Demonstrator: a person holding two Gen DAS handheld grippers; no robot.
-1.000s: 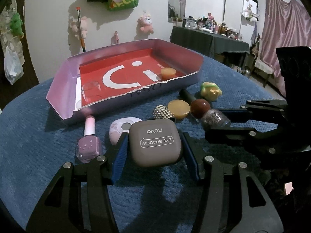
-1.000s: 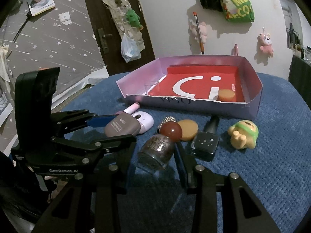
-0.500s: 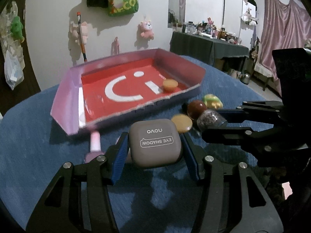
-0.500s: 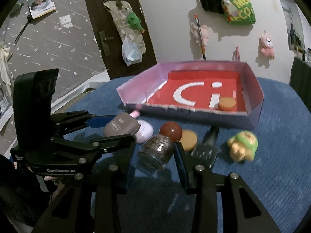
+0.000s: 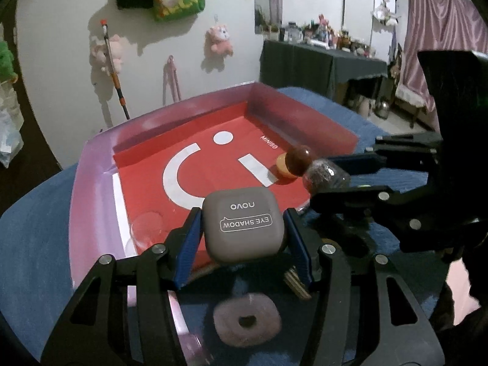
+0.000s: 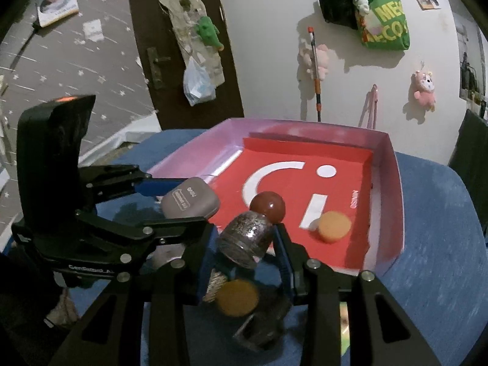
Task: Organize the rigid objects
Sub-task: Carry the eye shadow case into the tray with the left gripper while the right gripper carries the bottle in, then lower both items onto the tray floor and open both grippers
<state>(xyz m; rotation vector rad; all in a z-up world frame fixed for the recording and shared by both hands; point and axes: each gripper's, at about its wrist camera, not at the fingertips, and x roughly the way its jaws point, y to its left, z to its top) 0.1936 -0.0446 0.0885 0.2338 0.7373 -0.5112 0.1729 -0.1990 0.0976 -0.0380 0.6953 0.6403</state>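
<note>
My left gripper (image 5: 242, 238) is shut on a taupe eye shadow case (image 5: 244, 224) and holds it above the near wall of the pink box with a red floor (image 5: 91, 189). My right gripper (image 6: 244, 244) is shut on a glitter nail polish bottle (image 6: 247, 238) with a round brown cap and holds it over the near wall of the box (image 6: 396, 213). The bottle also shows in the left wrist view (image 5: 323, 175). An orange round puff (image 6: 334, 226) and a clear small cup (image 5: 146, 228) lie inside the box.
On the blue cloth below the grippers lie a pink round case (image 5: 247, 320), an orange disc (image 6: 236, 297), a dark nail polish bottle (image 6: 262, 329) and a metallic studded item (image 6: 213, 283). A wall with hanging toys stands behind the box.
Both grippers have lifted and moved forward with their objects, from over the cloth to the box's near wall. The loose items on the cloth now lie beneath them.
</note>
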